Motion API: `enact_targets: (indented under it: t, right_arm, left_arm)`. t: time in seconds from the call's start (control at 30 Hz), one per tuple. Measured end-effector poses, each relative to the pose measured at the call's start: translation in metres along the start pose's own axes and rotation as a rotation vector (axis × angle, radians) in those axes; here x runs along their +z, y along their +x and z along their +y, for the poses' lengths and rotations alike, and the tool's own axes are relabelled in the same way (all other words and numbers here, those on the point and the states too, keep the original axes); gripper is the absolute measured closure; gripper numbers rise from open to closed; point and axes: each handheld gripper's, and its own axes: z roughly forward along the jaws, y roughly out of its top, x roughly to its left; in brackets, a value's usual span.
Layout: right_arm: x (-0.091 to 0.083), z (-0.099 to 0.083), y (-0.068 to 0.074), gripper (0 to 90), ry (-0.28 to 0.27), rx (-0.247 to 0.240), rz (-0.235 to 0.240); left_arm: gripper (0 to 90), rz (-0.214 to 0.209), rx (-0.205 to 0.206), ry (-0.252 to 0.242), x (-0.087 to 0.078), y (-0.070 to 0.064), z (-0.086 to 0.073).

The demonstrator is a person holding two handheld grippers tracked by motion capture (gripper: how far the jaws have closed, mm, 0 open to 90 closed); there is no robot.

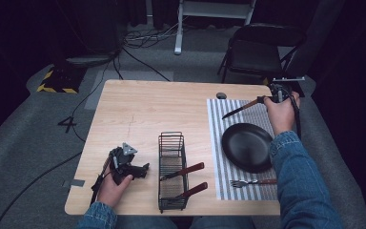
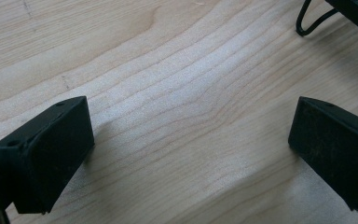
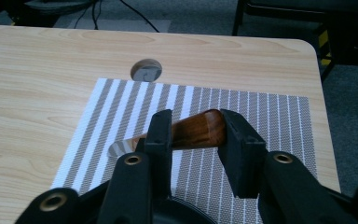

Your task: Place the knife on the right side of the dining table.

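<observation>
A person sits at a pale wooden bench (image 1: 147,109), holding a claw in each hand. The work in hand looks like laying a place setting from a cutlery basket.

The right claw (image 3: 193,135) is pinching the brown wooden handle of a table knife (image 3: 198,130); the steel blade tip pokes out to the left beyond the jaws. In the high view this knife (image 1: 242,108) is held above the far part of a grey-and-white striped placemat (image 1: 214,143), beyond a round black plate (image 1: 246,146) that lies on the mat. The knife hangs at a slant, with its blade pointing toward the middle of the bench.

A silver fork with a brown handle (image 1: 252,182) already lies on the mat, just beside the near edge of the plate.

The left claw (image 1: 140,170) rests low over bare wood at the near left, its jaws spread wide with nothing between them. Just to its right stands a black wire cutlery basket (image 1: 172,171), from which two more brown-handled utensils (image 1: 186,171) stick out to the right.

Judging from this, the setting is partly done: plate and fork are placed, the knife is not yet set down, and the two utensils in the basket remain.
</observation>
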Motion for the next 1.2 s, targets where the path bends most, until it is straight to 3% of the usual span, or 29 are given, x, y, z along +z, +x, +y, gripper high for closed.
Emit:
enact_targets:
  t: [0.57,1.2]
  right_arm:
    - [0.025,-0.013,-0.027,54.9,0.035,0.052,-0.023]
    - [0.049,-0.022,-0.048,47.4,0.072,0.106,-0.008]
  left_arm:
    - [0.2,-0.001,0.001,0.001,0.0,0.0,0.0]
    - [0.2,-0.002,0.001,0.0,0.0,0.0,0.0]
